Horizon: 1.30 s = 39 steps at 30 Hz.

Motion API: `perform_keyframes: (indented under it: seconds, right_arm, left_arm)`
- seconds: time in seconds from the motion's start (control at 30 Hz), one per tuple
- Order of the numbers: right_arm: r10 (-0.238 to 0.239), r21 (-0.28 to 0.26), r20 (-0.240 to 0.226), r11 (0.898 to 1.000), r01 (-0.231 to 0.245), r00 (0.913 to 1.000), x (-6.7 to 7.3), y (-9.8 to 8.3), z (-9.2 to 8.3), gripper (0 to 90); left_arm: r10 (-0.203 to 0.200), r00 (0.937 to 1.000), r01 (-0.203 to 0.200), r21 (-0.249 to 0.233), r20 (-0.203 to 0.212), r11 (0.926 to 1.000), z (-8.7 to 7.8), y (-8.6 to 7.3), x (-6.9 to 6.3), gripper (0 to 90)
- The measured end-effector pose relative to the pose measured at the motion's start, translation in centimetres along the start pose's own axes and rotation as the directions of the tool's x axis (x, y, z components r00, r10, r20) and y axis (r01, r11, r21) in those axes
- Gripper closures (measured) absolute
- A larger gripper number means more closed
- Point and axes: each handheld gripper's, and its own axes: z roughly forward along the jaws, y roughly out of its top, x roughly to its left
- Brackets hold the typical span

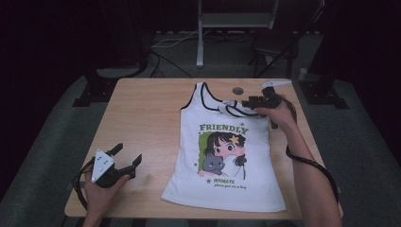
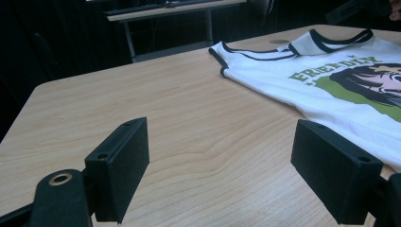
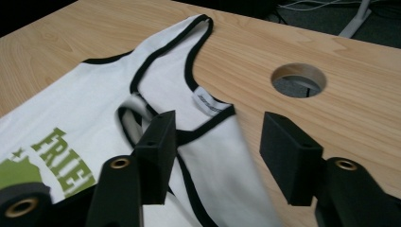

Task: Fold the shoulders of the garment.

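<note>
A white tank top [image 1: 227, 161] with black trim, the word FRIENDLY and a cartoon print lies flat on the right half of the wooden table [image 1: 146, 123]. Its right shoulder strap is folded and bunched at the collar. My right gripper [image 1: 246, 103] hovers over that strap at the far right. In the right gripper view its jaws [image 3: 220, 146] stand open, with the loose strap and label [image 3: 206, 101] lying under and between them, not pinched. My left gripper [image 1: 128, 152] rests at the front left, open [image 2: 222, 156] over bare wood, the tank top [image 2: 331, 71] off to its right.
A round cable hole [image 1: 237, 90] sits in the table just beyond the collar, close to the right gripper [image 3: 299, 79]. Bare wood stretches across the table's left half. Behind the table, on the dark floor, stand a metal stand [image 1: 200, 38] and some cables.
</note>
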Motion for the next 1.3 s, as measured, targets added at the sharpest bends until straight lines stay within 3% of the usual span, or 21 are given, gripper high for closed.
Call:
perform_keyframes:
  seconds: [0.23, 0.33, 0.43, 0.57, 0.77, 0.83, 0.9, 0.97, 1.07, 1.2, 1.3]
  right_arm:
    - [-0.095, 0.043, -0.071, 0.994, 0.098, 0.9930, 2.6, -0.1, 1.8, 42.7]
    - [-0.156, 0.071, -0.111, 0.984, 0.165, 0.9815, 4.1, -0.4, 2.4, 40.9]
    - [-0.215, 0.088, -0.117, 0.970, 0.226, 0.9695, 5.5, -0.5, 2.8, 38.8]
    - [-0.253, 0.110, -0.105, 0.958, 0.264, 0.9618, 6.6, -0.6, 3.4, 38.4]
    - [-0.301, 0.136, -0.047, 0.943, 0.305, 0.9523, 7.3, -1.0, 4.5, 38.0]
    - [-0.312, 0.140, -0.034, 0.939, 0.313, 0.9496, 7.4, -1.0, 4.6, 40.2]
    - [-0.323, 0.147, -0.005, 0.936, 0.320, 0.9465, 7.5, -1.0, 4.9, 51.2]
    - [-0.311, 0.154, 0.009, 0.939, 0.306, 0.9503, 7.6, -1.1, 5.0, 64.8]
    - [-0.282, 0.136, 0.035, 0.952, 0.275, 0.9587, 7.6, -1.1, 4.9, 77.6]
    - [-0.238, 0.069, 0.014, 0.969, 0.236, 0.9712, 7.3, -0.9, 3.7, 83.5]
    - [-0.232, 0.036, -0.006, 0.972, 0.232, 0.9726, 7.1, -0.9, 2.4, 84.0]
  left_arm:
    - [0.001, 1.0000, -0.001, -0.005, 0.001, 1.0000, -0.1, 0.0, 0.0, 19.6]
    - [0.003, 1.0000, -0.003, -0.005, 0.003, 1.0000, -0.1, 0.0, 0.0, 19.6]
    - [0.005, 1.0000, -0.005, -0.003, 0.005, 1.0000, 0.0, 0.0, -0.1, 19.6]
    - [0.006, 1.0000, -0.006, -0.007, 0.005, 1.0000, -0.1, 0.0, 0.0, 19.6]
    - [0.007, 1.0000, -0.007, -0.006, 0.005, 1.0000, -0.1, 0.0, -0.1, 19.6]
    - [0.007, 1.0000, -0.007, -0.006, 0.005, 1.0000, -0.1, 0.0, -0.1, 19.6]
    - [0.008, 1.0000, -0.008, -0.007, 0.005, 0.9999, -0.1, 0.0, -0.1, 19.6]
    - [0.009, 1.0000, -0.009, -0.007, 0.004, 0.9999, -0.1, 0.0, -0.1, 19.6]
    - [0.008, 1.0000, -0.008, -0.008, 0.004, 0.9999, -0.1, 0.0, 0.0, 19.6]
    - [0.003, 1.0000, -0.003, -0.012, 0.004, 0.9999, -0.1, -0.1, 0.0, 19.6]
    - [0.000, 1.0000, 0.000, -0.014, 0.004, 0.9999, -0.1, -0.1, 0.0, 19.6]
